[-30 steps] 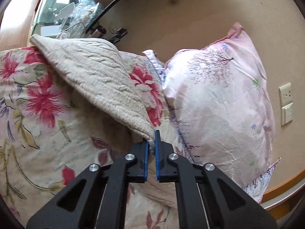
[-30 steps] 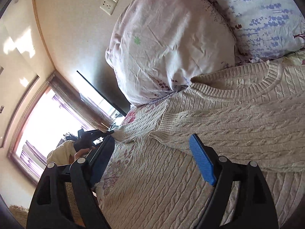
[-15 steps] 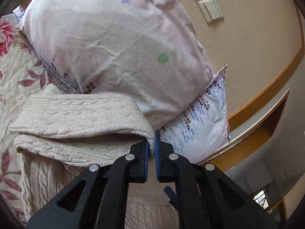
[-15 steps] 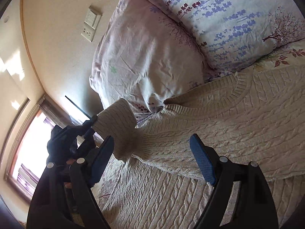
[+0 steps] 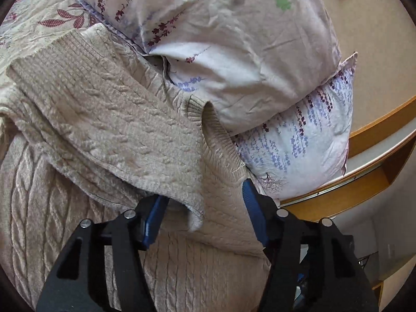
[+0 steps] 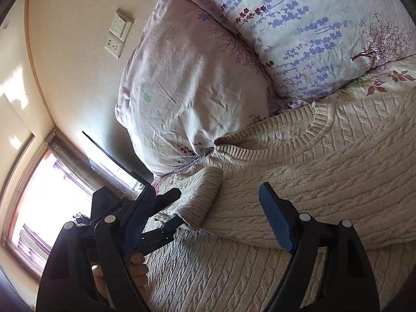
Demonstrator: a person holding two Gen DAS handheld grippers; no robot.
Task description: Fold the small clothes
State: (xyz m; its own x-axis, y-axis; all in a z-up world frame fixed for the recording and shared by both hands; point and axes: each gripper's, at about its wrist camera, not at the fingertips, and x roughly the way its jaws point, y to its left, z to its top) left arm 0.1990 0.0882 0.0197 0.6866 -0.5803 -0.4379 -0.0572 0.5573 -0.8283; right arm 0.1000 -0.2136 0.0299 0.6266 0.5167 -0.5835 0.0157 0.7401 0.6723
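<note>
left gripper (image 5: 201,215) fingers opening around sweater sleeve (image 5: 109,119).

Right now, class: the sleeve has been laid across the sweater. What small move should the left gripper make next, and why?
Probably draw the left gripper straight back. Its jaws are opening, the sleeve already lies across the sweater, and the cuff sits loose between the pads, so backing out cleanly should leave the fold undisturbed.

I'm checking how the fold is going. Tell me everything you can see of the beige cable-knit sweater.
The beige cable-knit sweater lies flat on the floral bedspread, its ribbed round collar toward the two floral pillows. One sleeve is folded across the body, its ribbed cuff between the left gripper's opening jaws, no longer pinched. The knit looks thick and soft.
</note>
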